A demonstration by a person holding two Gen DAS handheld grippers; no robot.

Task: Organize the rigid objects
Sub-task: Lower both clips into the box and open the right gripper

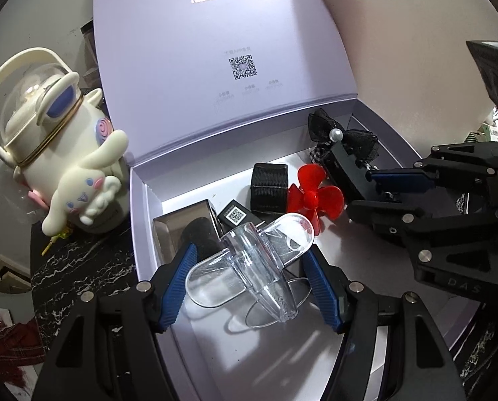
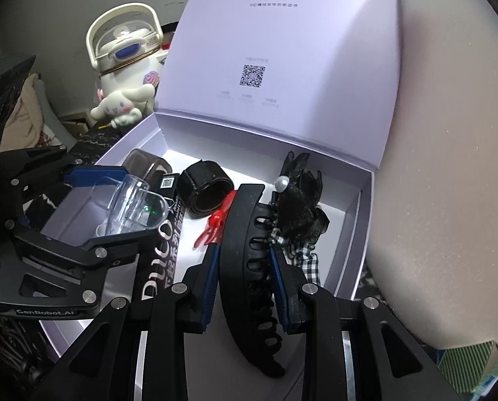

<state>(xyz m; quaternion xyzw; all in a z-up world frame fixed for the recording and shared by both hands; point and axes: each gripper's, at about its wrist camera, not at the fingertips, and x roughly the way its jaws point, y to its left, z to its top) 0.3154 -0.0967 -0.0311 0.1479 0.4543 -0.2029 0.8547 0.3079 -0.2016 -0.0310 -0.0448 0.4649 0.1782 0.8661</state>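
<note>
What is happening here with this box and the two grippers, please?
A person is sorting small things into an open lilac box. The left gripper holds a clear plastic piece over the box. The right gripper is shut on a black hair claw, also over the box. Inside lie a red propeller, a black band and a black bow. A cream bottle stands beside the box.

We see both views under cool indoor light from above, brightest on the white floor of the box near its back wall, where it glares and washes out. The clear plastic piece throws a soft shadow there. Fisheye bending curves the edges, and the corners fall black.
</note>
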